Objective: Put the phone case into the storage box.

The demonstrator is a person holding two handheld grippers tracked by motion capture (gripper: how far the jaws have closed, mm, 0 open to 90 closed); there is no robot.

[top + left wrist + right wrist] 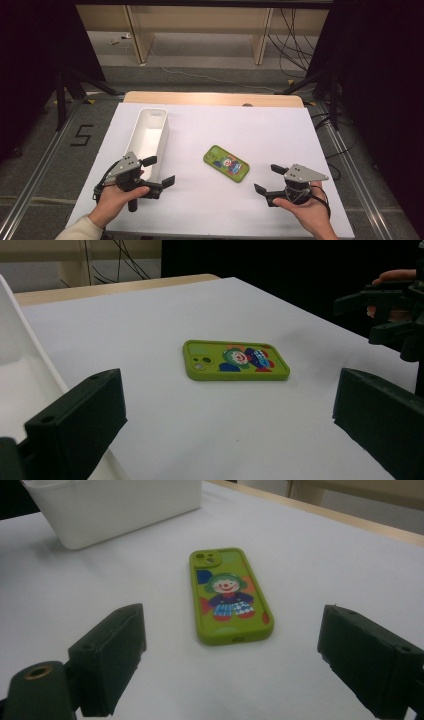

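Two claws flank one phone in the high view. I see the phone (226,163) lying flat near the middle of the white tabletop (260,130), back side up, green with a clown print. The left claw (161,171) sits at the near end of the white bin (150,135), jaws apart and empty, one tip over the bin's near end. The right claw (270,179) rests near the front right of the tabletop, jaws apart and empty, pointed toward the phone. Each claw is well apart from the phone.

In the left claw view, I see both black jaws spread wide at the bottom corners with bare tabletop between them. The phone (236,360) lies beyond them, untouched. The bin wall (20,365) runs along the left edge. The right claw (382,315) appears at the far right, jaws apart, with fingers behind it.

In the right claw view, I see the jaws spread wide, nothing between the pads. The phone (229,596) lies ahead, lengthwise, camera end farthest. The bin (120,507) stands beyond it, upper left.
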